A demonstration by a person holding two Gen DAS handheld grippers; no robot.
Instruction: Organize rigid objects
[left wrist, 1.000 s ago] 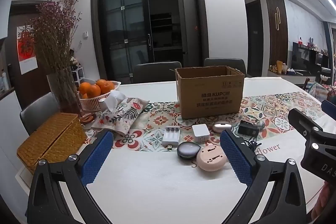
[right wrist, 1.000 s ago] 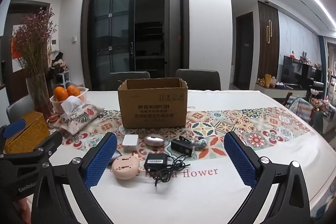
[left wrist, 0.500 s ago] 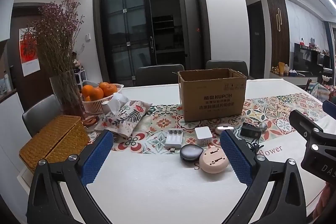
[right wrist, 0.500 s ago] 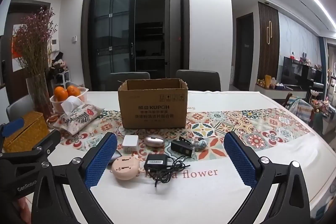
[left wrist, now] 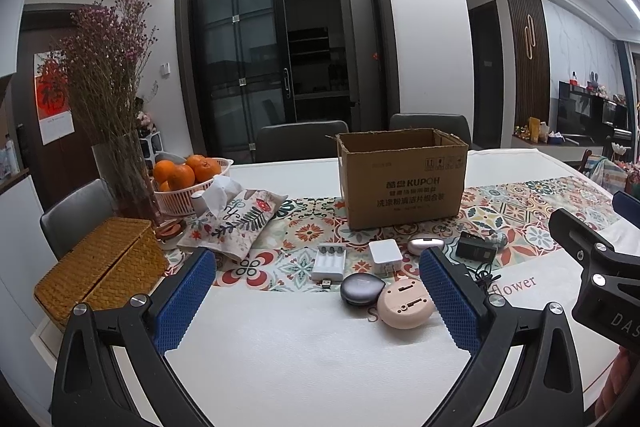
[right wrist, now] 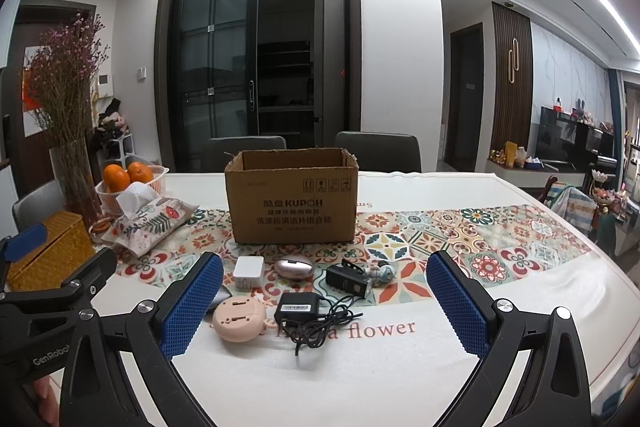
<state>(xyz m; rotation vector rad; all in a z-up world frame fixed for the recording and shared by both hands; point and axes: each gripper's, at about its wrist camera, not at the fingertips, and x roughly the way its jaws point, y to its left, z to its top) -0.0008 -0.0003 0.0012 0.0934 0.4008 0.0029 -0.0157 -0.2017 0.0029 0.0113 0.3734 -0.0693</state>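
Both tongs hover spread apart and empty over the counter's near edge, gadgets not yet boxed.

The left tongs [left wrist: 316, 291] and right tongs [right wrist: 324, 297] face a cluster of small devices mid-counter, just before the open cardboard box [right wrist: 291, 201]: white charger [right wrist: 249, 271], pink round device [right wrist: 239, 319], black adapter [right wrist: 298, 307] with a loose cord. Likely risks: the cord snagging neighbours when lifted, the smooth rounded pink shell slipping from the pads, or the two tongs colliding, being close together.

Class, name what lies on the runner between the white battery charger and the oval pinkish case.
A white square plug adapter lies between the battery charger and the oval case, shown in the left wrist view.
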